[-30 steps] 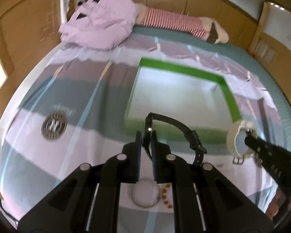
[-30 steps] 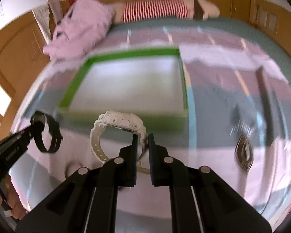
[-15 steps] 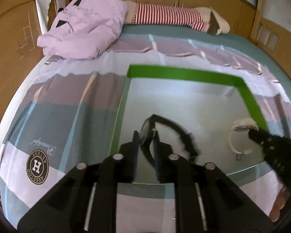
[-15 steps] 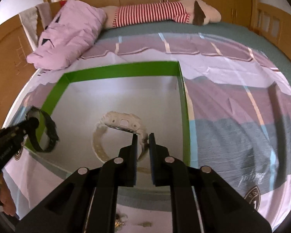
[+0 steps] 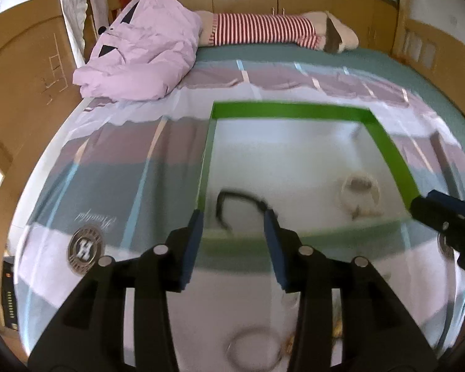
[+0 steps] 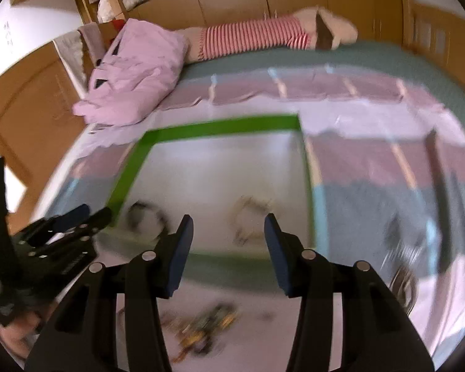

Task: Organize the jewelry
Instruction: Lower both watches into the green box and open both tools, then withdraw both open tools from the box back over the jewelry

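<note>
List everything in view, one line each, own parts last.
tray: 1, green rim, white floor, on the bed
black watch: 1, in tray, left side
white watch: 1, in tray, right side
ring: 1, silvery, on the sheet near the camera, blurred
beads: small pile, yellowish, on the sheet before the tray, blurred
jacket: 1, pink, far left of bed
plush: 1, red-striped, at the headboard
sheet: 1, striped, covers bed
left gripper: black, jaws opening, nothing between
right gripper: black, jaws opening, nothing between
</note>
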The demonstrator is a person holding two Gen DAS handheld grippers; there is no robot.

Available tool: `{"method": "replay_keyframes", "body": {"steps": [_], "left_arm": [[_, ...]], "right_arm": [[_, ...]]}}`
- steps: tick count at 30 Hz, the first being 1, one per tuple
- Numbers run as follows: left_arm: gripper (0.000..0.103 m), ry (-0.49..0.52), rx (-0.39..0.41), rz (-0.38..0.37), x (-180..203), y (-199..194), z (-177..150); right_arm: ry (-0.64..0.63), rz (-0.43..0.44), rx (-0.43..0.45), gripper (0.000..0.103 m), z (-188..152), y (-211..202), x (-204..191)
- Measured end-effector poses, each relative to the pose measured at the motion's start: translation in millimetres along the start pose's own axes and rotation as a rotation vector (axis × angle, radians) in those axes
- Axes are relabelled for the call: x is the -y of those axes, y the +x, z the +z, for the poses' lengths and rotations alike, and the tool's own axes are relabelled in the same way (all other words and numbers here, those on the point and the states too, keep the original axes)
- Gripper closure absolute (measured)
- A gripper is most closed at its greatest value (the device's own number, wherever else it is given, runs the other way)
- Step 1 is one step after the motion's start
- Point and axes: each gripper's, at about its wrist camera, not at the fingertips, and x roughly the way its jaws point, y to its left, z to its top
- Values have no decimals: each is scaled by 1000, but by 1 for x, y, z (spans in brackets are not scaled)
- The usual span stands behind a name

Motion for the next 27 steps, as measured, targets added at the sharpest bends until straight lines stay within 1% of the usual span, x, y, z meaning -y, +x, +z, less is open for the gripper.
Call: {"method": "replay_keyframes", "body": {"steps": [2,3,4,5,7,8,9,10,11,12,14,15,17,18,19,20,21,23,25,27], "left_arm": [[62,14,-23,-27,-3,-4,-12],[62,35,-42,-41,-4,-3,-20],[63,54,-63,-42,-4,-1,-27],[65,73,-102,-32,-5,2,-38],[65,70,-196,-23,-8,12,-56],[65,58,-229,-29,-9,16,-61],[65,43,-260,-39,-9,21,-65],[65,33,-280,-47,-8,24,-66],[65,30,-290,-49,-6,27,-66],[65,34,-288,-44,-3,27,-66],[63,40,-283,-37,1,28,-65],[63,42,-285,-41,2,27,-65],[63,50,-289,-42,3,28,-66],[63,55,-292,-40,4,28,-67],[62,61,-296,-37,3,29,-69],[61,63,-299,-35,3,29,-68],[61,63,-302,-32,3,30,-68],[59,58,-305,-25,0,29,-69],[59,51,-308,-19,-4,30,-69],[58,49,-313,-17,-5,30,-70]], "right_arm": [[-41,28,-65,55,-8,2,-5],[-65,22,-77,55,-13,3,-7],[-92,7,-88,55,-19,4,-10],[-122,-8,-103,55,-27,6,-13],[-139,-13,-144,59,-40,14,-13],[-151,-19,-193,67,-47,24,-12],[-148,-26,-217,71,-51,30,-10],[-131,-32,-236,71,-53,35,-6],[-102,-31,-256,71,-56,41,-1],[-63,-7,-290,71,-58,49,3],[-31,44,-323,71,-61,60,4],[-36,46,-336,71,-65,64,2],[-68,13,-359,71,-70,71,-3],[-70,10,-357,72,-70,70,-5],[-72,5,-351,77,-70,69,-6],[-80,-4,-337,91,-69,65,-6],[-90,-14,-322,103,-67,61,-5],[-82,-41,-284,103,-61,53,0],[-53,-120,-230,103,-52,42,14],[0,-167,-203,103,-45,34,31]]}}
